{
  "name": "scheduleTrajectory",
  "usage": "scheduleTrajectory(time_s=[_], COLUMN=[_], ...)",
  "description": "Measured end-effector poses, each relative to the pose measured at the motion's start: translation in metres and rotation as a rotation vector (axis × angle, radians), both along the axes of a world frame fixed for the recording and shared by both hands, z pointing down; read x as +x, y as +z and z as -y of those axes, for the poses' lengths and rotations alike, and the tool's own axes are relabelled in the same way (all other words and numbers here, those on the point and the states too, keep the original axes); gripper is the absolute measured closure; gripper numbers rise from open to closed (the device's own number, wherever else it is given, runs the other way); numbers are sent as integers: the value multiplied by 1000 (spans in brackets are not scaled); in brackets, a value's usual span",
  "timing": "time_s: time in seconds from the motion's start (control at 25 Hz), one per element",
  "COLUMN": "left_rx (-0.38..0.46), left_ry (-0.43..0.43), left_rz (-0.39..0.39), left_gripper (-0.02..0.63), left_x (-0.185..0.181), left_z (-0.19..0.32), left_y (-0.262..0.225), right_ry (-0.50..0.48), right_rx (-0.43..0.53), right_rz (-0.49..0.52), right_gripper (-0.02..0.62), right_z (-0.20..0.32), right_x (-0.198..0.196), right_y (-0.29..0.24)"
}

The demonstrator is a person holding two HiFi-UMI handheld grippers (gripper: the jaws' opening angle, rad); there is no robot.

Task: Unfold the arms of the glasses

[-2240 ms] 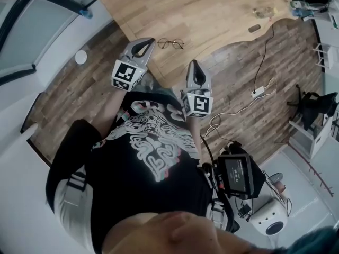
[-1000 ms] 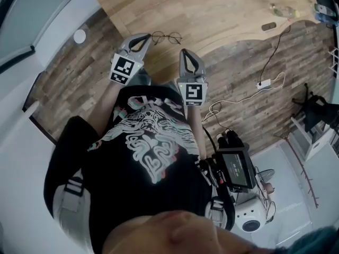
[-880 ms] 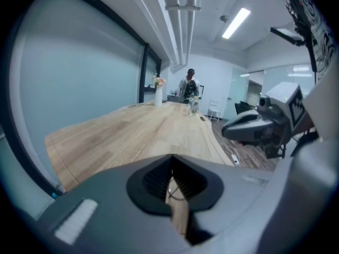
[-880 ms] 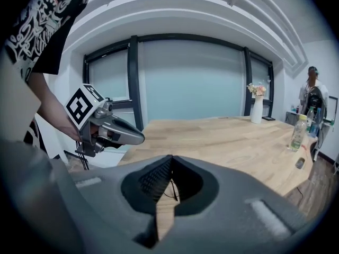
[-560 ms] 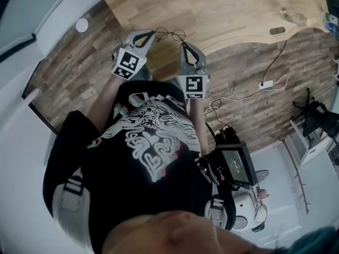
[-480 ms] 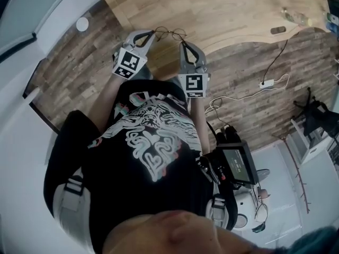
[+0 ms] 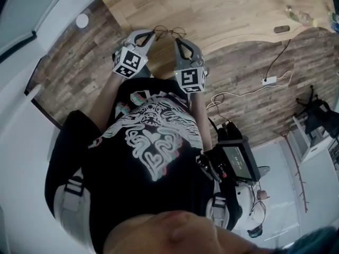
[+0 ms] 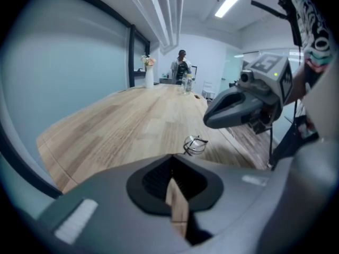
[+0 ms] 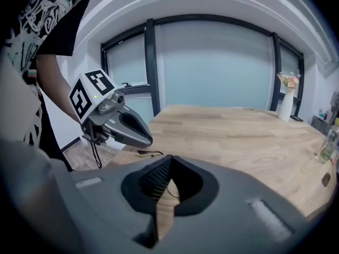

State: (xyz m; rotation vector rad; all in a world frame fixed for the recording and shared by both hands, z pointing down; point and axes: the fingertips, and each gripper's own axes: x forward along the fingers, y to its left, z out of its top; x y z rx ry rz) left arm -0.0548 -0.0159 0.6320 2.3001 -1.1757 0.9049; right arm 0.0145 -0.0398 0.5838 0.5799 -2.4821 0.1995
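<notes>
Glasses [image 7: 170, 32]: on table [image 7: 228, 9] near its edge, between both tips
Left gripper [image 7: 153, 33]: jaws together, tip just beside glasses
Right gripper [image 7: 177, 39]: jaws together, tip just beside glasses

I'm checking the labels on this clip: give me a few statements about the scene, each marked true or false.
1. The glasses lie on the wooden table. True.
2. The left gripper has its jaws spread wide. False: in the left gripper view their tips meet.
3. A white vase with flowers stands at the table's far end. True.
4. The right gripper hangs over the floor, far from the glasses. False: its tip is close beside the glasses at the table's near edge.
</notes>
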Motion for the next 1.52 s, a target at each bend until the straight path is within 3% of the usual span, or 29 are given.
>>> scheduleTrajectory(time_s=[0.2, 0.44, 0.52, 0.6, 1.04, 1.28, 1.52], left_rx=[-48, -61, -70, -72, -33, -35, 18], left_ry=[34, 62, 76, 93, 187, 185, 196], left_rz=[-28, -10, -1, 13, 19, 22, 35], left_gripper=[617, 617, 617, 617, 614, 614, 614], left_x=[2, 2, 2, 3, 11, 10, 9], left_z=[6, -3, -5, -7, -15, -11, -8], left_y=[15, 17, 18, 18, 12, 13, 2], right_ry=[-35, -89, -117, -148, -300, -395, -444], right_rx=[-15, -30, -33, -31, 46, 88, 119], right_rz=[-38, -61, -76, -99, -153, -210, -252], right_gripper=[595, 594, 549, 548, 546, 546, 545], right_z=[15, 12, 10, 9, 1, -2, -10], right_x=[-7, -11, -15, -18, -41, -48, -55], right_y=[17, 25, 26, 28, 29, 35, 37])
